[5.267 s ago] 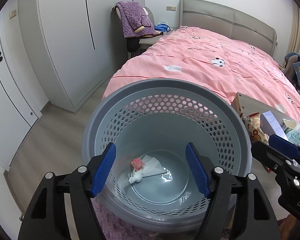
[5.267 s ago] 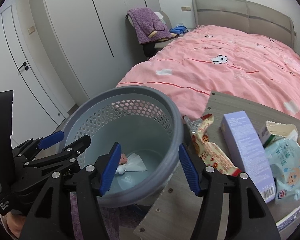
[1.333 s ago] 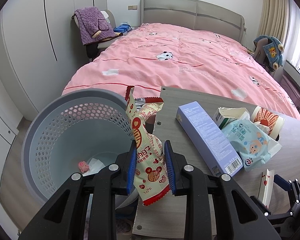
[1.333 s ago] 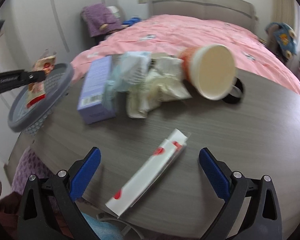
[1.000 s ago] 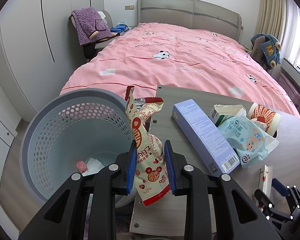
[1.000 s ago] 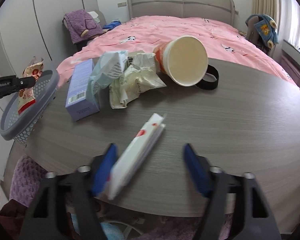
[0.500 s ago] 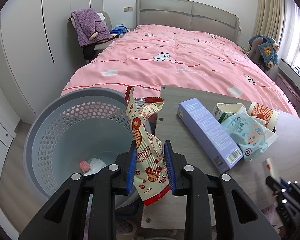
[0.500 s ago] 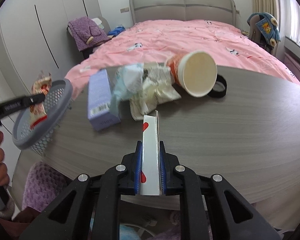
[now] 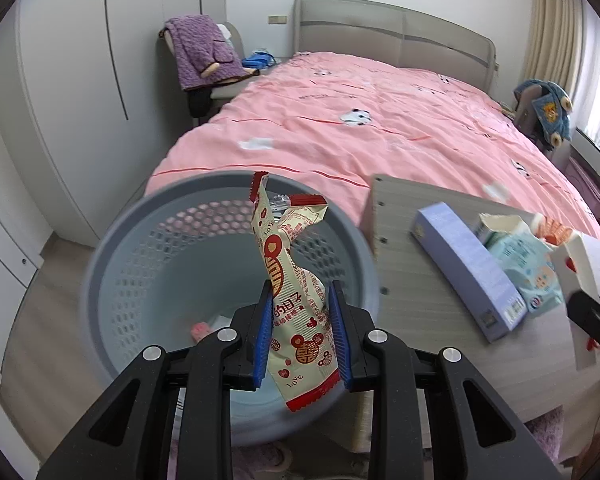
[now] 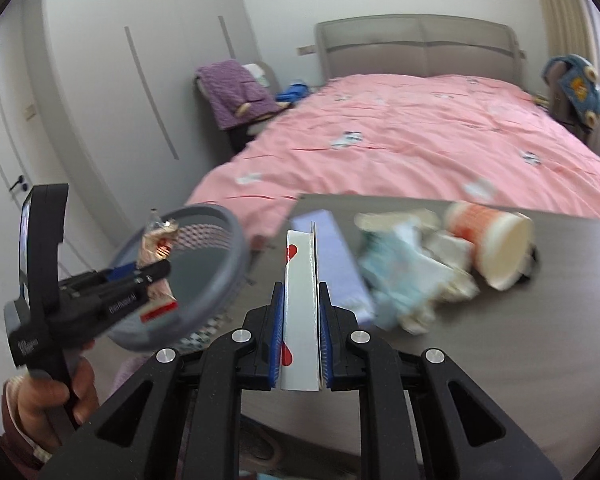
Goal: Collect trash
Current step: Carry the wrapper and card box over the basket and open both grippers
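Right gripper [image 10: 300, 344] has just clamped the carton [image 10: 300, 300] off the table, left gripper [image 9: 300, 336] still pinching the wrapper [image 9: 296, 304], apparently over the bin [image 9: 112, 248], so both drop next.

Both wrist views face the bed [image 9: 380, 120], sharing the grey basket [image 9: 112, 232] and table [image 10: 500, 340].
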`<state>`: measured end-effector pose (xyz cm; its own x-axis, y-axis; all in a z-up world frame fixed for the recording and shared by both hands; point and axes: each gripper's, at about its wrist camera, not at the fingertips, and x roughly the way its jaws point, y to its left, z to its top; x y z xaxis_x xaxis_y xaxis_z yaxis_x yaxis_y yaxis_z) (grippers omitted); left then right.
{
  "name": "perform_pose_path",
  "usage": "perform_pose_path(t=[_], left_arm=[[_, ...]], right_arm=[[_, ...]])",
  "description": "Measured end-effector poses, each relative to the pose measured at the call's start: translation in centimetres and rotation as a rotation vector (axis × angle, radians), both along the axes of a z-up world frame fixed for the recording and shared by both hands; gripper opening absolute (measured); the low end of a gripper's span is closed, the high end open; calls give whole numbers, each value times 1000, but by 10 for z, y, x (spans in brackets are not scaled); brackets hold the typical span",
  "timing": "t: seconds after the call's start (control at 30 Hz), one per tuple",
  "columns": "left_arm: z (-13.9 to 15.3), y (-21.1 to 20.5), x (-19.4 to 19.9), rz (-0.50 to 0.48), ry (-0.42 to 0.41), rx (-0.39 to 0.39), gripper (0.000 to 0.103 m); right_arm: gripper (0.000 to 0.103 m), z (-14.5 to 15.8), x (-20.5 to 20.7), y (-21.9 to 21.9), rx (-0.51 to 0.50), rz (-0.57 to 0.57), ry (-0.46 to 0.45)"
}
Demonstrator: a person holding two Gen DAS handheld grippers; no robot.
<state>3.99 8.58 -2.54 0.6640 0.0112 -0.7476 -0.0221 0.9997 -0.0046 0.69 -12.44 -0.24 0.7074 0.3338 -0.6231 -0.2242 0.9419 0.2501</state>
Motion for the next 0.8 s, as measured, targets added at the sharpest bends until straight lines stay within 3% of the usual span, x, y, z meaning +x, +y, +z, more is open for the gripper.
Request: perform_pose_path(t=[0.43, 0.8], left_arm=[[9, 54, 15, 44, 5, 20, 26], [-4, 81, 27, 53, 35, 41, 26]], right_arm=[[16, -9, 47, 72, 1, 128, 27], [16, -20, 69, 110, 34, 220, 53]])
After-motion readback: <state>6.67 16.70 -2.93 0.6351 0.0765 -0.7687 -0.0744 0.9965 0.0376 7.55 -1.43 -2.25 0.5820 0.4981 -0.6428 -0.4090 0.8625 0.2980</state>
